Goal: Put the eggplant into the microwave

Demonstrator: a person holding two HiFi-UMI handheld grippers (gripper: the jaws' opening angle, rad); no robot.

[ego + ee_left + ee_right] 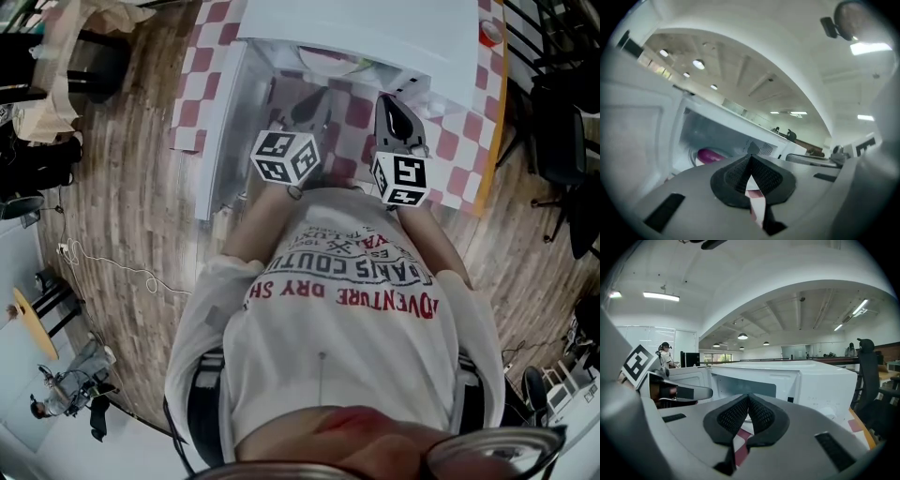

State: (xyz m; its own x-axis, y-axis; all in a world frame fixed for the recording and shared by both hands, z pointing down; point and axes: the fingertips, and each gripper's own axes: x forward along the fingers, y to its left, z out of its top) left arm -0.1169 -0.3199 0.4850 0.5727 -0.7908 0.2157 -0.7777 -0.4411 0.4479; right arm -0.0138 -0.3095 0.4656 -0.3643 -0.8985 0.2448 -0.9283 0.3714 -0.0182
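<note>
We are holding both grippers up in front of the open white microwave (820, 380), which is sitting on a red-and-white checked tablecloth (211, 56). The left gripper (750, 157) is pointing into the cavity with its jaws pressing together on nothing. The purple eggplant (711, 155) is lying inside the microwave, showing at the left of the cavity in the left gripper view, apart from those jaws. The door (633, 136) is standing wide open at the left. The right gripper (748, 397) is hovering just beside the left one, its jaws pressing flat against each other and carrying nothing
</note>
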